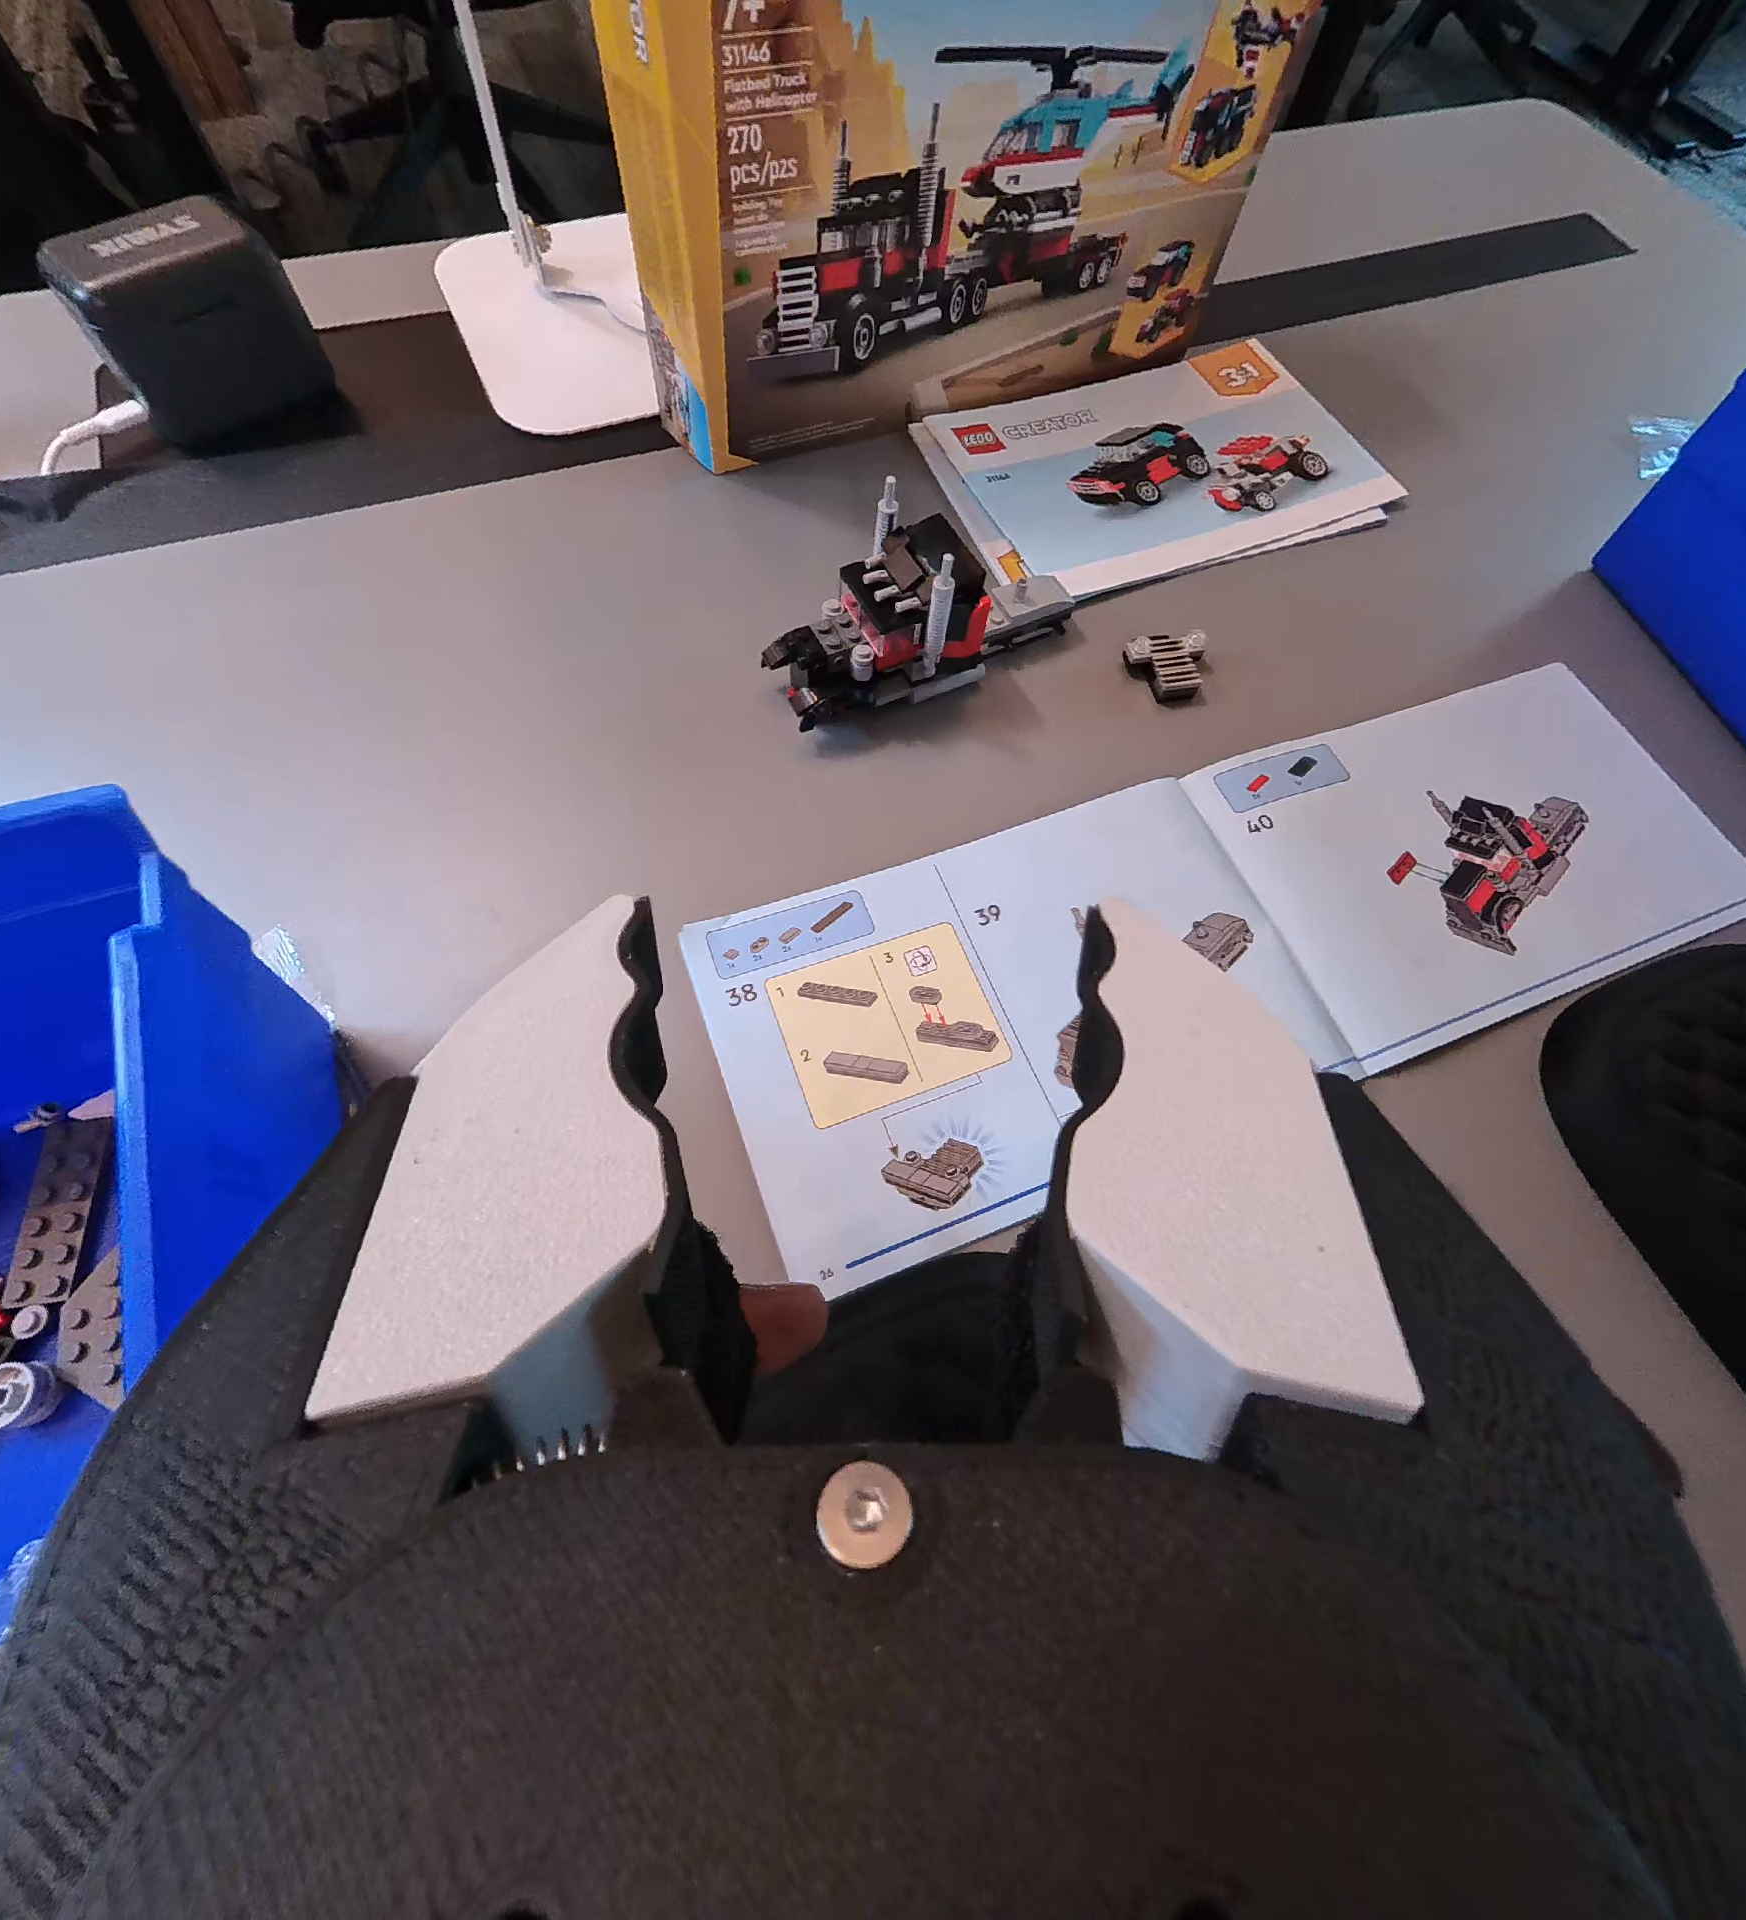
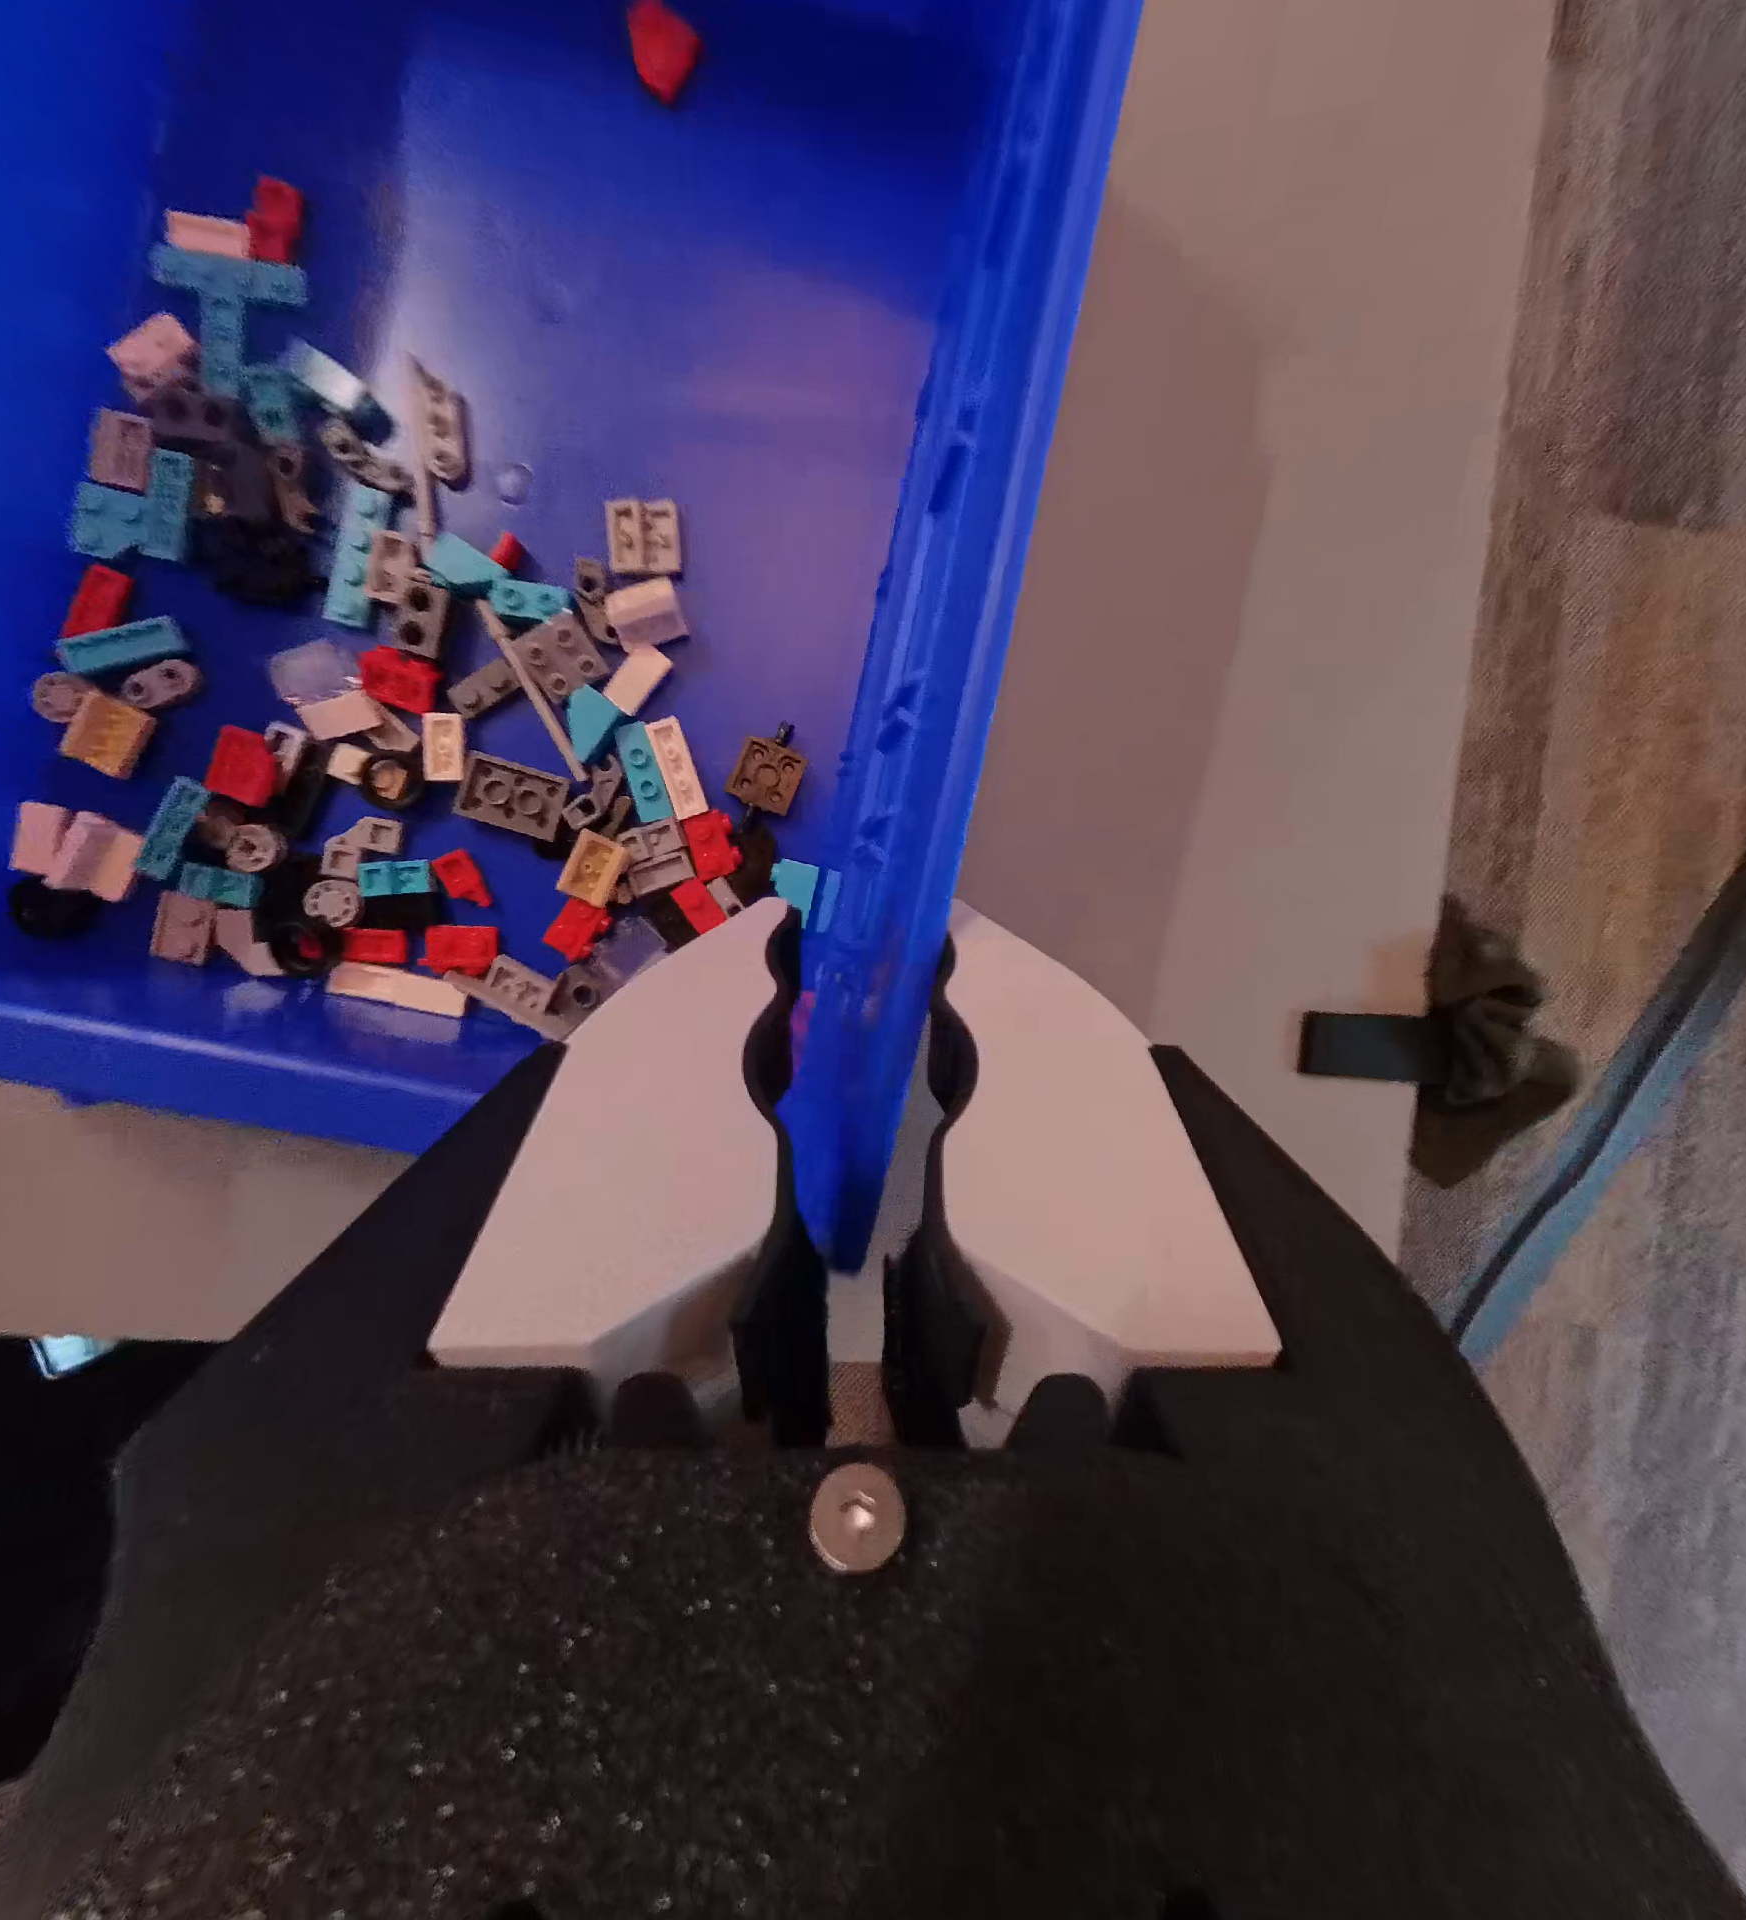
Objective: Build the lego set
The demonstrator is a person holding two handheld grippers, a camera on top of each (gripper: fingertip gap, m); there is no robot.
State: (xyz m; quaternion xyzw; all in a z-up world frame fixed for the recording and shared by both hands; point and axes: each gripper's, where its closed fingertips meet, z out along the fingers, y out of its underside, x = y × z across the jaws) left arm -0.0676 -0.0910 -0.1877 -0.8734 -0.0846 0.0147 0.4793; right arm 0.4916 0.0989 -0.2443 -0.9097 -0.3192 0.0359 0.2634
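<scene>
In the left wrist view, the part-built black and red truck stands on the grey table, with a small grey ribbed sub-assembly to its right. My left gripper is open and empty, held above the open instruction booklet. In the right wrist view, my right gripper is closed on the right wall of a blue bin, one finger inside and one outside. Several loose bricks, red, teal, grey, white and black, lie on the bin floor to the left of the fingers.
The set's box stands at the back, with closed booklets in front of it. A blue bin with plates is at the left, another blue bin at the right. A grey device, a white stand base and a black mesh object are also there. To the small grey ribbed sub-assembly: left tips about 20 cm, right tips about 45 cm.
</scene>
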